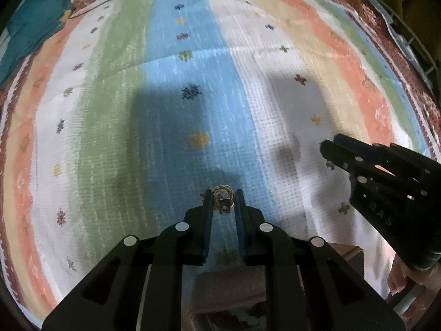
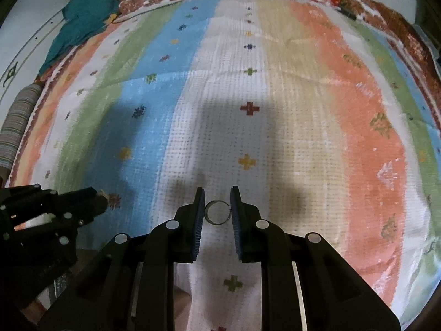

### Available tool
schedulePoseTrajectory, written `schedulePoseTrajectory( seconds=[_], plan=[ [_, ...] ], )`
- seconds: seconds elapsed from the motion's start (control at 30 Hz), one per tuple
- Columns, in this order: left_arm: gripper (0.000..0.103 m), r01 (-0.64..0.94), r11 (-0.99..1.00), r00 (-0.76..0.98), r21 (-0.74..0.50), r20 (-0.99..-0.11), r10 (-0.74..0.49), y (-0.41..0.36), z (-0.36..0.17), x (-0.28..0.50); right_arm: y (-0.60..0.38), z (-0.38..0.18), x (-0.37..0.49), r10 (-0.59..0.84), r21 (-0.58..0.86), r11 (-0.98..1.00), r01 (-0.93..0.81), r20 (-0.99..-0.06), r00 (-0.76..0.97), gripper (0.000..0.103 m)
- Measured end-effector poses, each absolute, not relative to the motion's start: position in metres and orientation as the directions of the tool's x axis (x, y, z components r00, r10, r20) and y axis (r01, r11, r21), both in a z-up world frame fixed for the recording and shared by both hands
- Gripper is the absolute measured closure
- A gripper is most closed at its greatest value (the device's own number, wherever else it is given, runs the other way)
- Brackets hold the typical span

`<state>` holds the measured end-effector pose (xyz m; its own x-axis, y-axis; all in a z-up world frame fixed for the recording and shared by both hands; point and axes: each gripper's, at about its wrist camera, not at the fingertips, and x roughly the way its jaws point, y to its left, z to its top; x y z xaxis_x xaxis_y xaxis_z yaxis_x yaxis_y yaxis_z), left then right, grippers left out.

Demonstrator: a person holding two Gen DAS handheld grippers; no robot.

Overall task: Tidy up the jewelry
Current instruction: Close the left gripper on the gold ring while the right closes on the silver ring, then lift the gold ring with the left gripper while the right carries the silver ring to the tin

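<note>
The left gripper is holding a small cluster of gold rings between its fingertips, jaws closed in on it from both sides, over the blue stripe of the striped mat. The right gripper is holding a plain silver ring upright between its blue pads, jaws pressing it on either side, over the mat's white stripe. In the left wrist view the right gripper is hanging to the right of the gold rings, well apart from them. A teal cloth is lying at the mat's far left corner.
</note>
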<state>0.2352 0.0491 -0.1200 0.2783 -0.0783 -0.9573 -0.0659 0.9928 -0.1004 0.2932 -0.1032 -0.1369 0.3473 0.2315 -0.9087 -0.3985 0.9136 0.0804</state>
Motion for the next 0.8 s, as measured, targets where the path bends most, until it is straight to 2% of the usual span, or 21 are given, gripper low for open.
schedulePoseTrajectory(
  seconds=[0.5,0.8],
  plan=[
    [0.088,-0.077,0.987,0.418,-0.142,-0.903,-0.097,0.044,-0.064,0.202,-0.097,-0.09,0.255,0.31,0.074,0.874,-0.48,-0.846,0.435,0.083],
    [0.088,-0.053,0.994,0.487,-0.099,-0.871,-0.061,0.038,-0.042,0.18,-0.101,-0.075,0.236,0.369,0.099,0.85,-0.518,-0.813,0.45,0.083]
  ],
)
